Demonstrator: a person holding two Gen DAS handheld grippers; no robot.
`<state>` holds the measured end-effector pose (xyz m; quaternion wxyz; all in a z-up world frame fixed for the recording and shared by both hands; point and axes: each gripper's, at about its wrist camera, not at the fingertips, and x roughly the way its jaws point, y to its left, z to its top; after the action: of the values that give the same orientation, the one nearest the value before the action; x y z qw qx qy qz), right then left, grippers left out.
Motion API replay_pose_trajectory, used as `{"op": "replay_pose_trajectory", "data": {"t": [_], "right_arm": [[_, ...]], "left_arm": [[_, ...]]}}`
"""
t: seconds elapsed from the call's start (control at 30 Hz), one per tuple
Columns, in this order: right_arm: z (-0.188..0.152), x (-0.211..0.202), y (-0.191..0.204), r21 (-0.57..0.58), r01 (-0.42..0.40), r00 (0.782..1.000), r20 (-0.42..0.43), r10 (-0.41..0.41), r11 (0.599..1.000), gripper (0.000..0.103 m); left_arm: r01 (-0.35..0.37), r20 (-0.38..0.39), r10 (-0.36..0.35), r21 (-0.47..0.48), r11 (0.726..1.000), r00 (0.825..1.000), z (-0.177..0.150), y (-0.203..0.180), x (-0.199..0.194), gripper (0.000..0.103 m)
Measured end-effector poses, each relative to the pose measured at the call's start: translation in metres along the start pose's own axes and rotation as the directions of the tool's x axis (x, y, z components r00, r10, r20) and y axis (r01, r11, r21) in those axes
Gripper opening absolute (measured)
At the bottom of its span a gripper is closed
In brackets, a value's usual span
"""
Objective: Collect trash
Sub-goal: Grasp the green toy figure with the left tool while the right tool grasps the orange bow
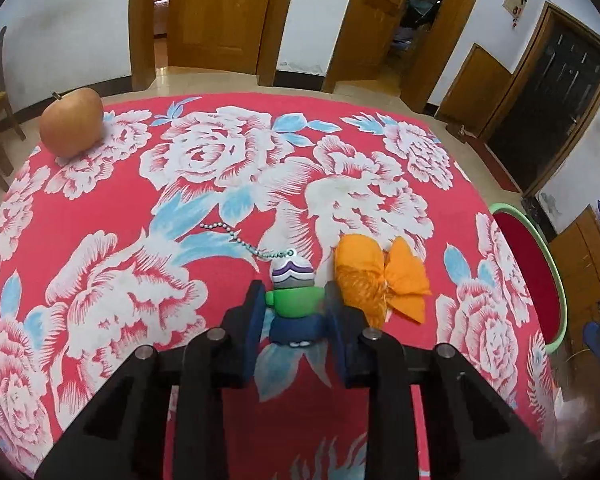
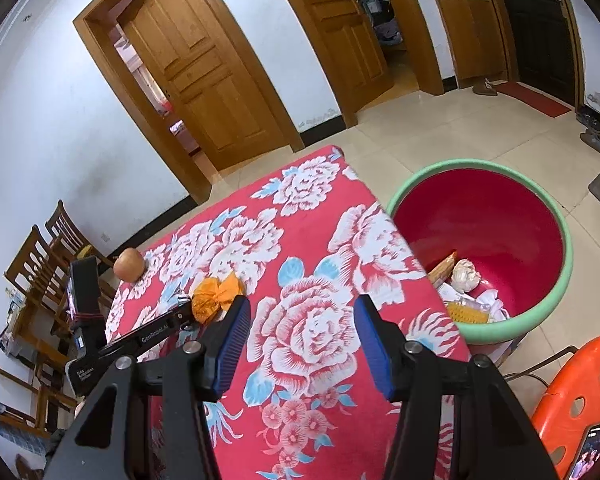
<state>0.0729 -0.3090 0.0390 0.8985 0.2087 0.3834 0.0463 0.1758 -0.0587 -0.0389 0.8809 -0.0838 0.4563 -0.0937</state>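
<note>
A small toy keychain figure (image 1: 294, 298), green body, purple-striped cap, blue base, with a bead chain (image 1: 236, 236), lies on the red flowered tablecloth (image 1: 204, 208). My left gripper (image 1: 294, 300) is shut on the figure. A crumpled orange wrapper (image 1: 376, 280) lies just right of it, touching the right finger; it also shows in the right wrist view (image 2: 216, 296). My right gripper (image 2: 300, 336) is open and empty above the table's right side. The red basin with a green rim (image 2: 556, 276) stands on the floor at the right and holds several pieces of trash (image 2: 466, 292).
An apple (image 1: 72, 122) sits at the table's far left corner, also in the right wrist view (image 2: 129, 264). Wooden chairs (image 2: 40, 264) stand left of the table. An orange plastic stool (image 2: 580, 392) with a phone (image 2: 592, 452) is at the lower right. Wooden doors line the far wall.
</note>
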Motion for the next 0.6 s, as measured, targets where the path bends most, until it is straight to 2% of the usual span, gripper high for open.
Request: {"op": "replay_pose_trajectory", "data": {"t": [0.1, 0.2, 0.33, 0.4, 0.5, 0.6], "right_arm": [[-0.001, 0.002, 0.008, -0.013, 0.001, 1.0, -0.011, -0.001, 1.0, 0.057], [-0.001, 0.004, 0.021, -0.041, -0.004, 1.0, -0.01, 0.004, 0.999, 0.057], [-0.001, 0.02, 0.038, -0.048, -0.087, 0.996, -0.028, 0.085, 0.995, 0.057], [-0.004, 0.035, 0.049, -0.059, -0.086, 0.996, -0.042, 0.083, 0.995, 0.057], [-0.01, 0.057, 0.064, -0.078, -0.096, 0.993, -0.074, 0.09, 0.992, 0.057], [-0.015, 0.079, 0.082, -0.116, -0.087, 0.992, -0.104, 0.075, 0.989, 0.058]], "left_arm": [[0.058, 0.016, -0.058, -0.04, 0.998, 0.998, 0.002, 0.009, -0.015, 0.03], [0.008, 0.047, -0.006, -0.048, 0.999, 0.999, 0.007, 0.019, -0.032, 0.03], [-0.055, 0.064, 0.06, -0.088, 0.995, 0.996, 0.006, 0.042, -0.047, 0.03], [-0.089, 0.07, 0.095, -0.096, 0.991, 0.993, 0.005, 0.053, -0.05, 0.03], [-0.109, 0.078, 0.119, -0.124, 0.986, 0.99, 0.002, 0.073, -0.052, 0.03], [-0.097, 0.08, 0.111, -0.162, 0.982, 0.991, 0.0, 0.088, -0.05, 0.03]]}}
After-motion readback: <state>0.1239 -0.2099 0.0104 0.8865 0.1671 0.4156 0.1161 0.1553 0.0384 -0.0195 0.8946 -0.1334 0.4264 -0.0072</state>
